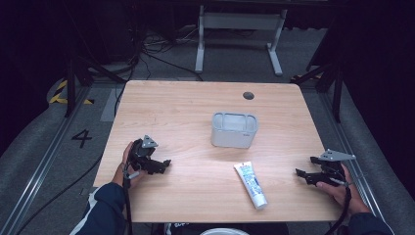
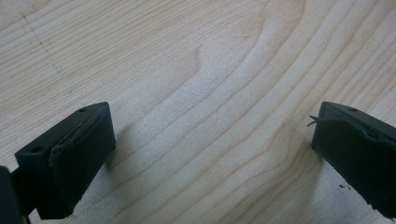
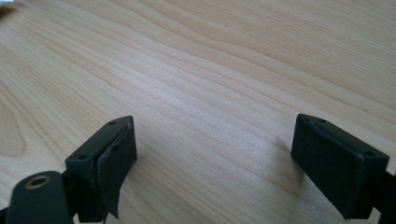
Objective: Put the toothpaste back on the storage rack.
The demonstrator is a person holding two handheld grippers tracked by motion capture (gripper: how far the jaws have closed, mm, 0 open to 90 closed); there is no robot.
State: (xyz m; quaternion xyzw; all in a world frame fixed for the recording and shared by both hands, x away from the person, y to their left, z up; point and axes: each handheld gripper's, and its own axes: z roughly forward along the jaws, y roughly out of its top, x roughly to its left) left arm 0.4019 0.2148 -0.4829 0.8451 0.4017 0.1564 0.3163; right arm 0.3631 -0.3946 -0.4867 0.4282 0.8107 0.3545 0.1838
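Observation:
A white tube [image 1: 250, 184] with blue print lies flat near the table's front edge, cap end toward the person. A grey open-topped caddy [image 1: 234, 129] with compartments stands upright at mid-table. My left gripper [image 1: 165, 165] rests on the wood at the front left, jaws pointing right and open. Its own view has the left gripper [image 2: 212, 154] wide apart over bare wood grain. At the front right my right gripper [image 1: 303, 174] lies low, jaws pointing left toward the tube, open. In its own view the right gripper [image 3: 215, 163] has nothing between its fingers.
The wooden table [image 1: 186, 107] has a dark round cable hole [image 1: 248, 95] near its far edge. A white desk frame [image 1: 238, 29] and cables stand on the floor beyond. A painted number 4 [image 1: 81, 138] marks the floor at the left.

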